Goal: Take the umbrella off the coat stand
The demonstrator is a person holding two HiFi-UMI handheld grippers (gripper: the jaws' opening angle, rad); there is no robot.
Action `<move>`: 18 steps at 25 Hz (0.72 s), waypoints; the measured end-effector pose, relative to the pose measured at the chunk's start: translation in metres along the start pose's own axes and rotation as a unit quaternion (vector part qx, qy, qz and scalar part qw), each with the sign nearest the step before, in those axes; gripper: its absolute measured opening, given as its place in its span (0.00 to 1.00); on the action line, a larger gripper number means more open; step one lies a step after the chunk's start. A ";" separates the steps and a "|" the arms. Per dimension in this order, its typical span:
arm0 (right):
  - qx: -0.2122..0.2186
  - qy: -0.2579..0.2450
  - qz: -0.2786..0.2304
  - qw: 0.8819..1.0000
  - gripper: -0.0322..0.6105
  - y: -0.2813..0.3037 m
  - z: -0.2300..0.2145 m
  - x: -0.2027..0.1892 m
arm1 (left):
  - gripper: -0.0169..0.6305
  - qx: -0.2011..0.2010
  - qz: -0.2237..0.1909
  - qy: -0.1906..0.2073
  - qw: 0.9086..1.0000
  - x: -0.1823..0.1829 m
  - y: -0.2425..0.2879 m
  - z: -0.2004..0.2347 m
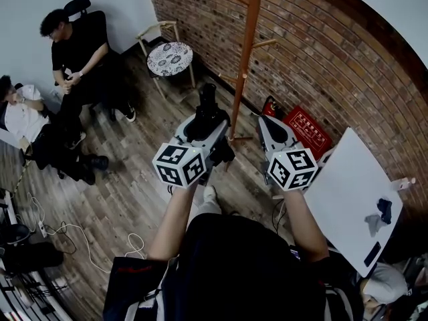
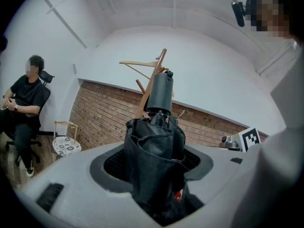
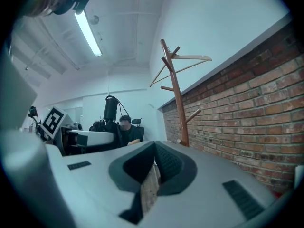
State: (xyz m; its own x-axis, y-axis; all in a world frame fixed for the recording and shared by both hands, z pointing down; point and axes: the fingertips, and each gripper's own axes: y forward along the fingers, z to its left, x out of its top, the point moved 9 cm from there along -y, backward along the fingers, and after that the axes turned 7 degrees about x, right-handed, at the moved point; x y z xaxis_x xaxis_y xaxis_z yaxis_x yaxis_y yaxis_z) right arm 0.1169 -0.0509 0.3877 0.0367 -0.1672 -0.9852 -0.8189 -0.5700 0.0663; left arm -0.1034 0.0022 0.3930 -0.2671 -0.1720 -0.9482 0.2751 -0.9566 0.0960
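Umbrella (image 2: pixel 154 151) tight in left gripper (image 1: pixel 202 138) jaws; right gripper (image 3: pixel 154 156) jaws together, empty; coat stand (image 1: pixel 244 59) close ahead.

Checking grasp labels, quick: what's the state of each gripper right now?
Left gripper: closed on the folded black umbrella.
Right gripper: closed, nothing between the jaws.

An office-like room: a brick wall (image 1: pixel 321 65) just behind the wooden coat stand (image 1: pixel 245 59), two people (image 1: pixel 77 49) on black office chairs (image 1: pixel 79 5) well left of it, a white desk (image 1: pixel 348 186) to its right.
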 end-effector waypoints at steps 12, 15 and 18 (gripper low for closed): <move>-0.002 0.002 -0.010 1.000 0.10 -0.025 0.013 -0.006 | 0.46 -0.006 0.002 0.010 1.000 -0.005 -0.020 -0.019; -0.002 0.003 -0.013 1.000 0.10 -0.028 0.015 -0.006 | 0.46 -0.007 0.002 0.013 1.000 -0.005 -0.023 -0.022; 0.000 0.001 -0.015 1.000 0.10 -0.029 0.017 -0.007 | 0.46 -0.007 -0.001 0.015 1.000 -0.005 -0.025 -0.024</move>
State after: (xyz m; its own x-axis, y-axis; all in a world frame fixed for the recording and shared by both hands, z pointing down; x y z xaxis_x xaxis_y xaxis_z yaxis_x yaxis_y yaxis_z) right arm 0.1309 -0.0200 0.3896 0.0632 -0.1511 -0.9865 -0.8174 -0.5750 0.0357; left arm -0.0868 0.0330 0.3881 -0.2388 -0.1635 -0.9572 0.2871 -0.9536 0.0912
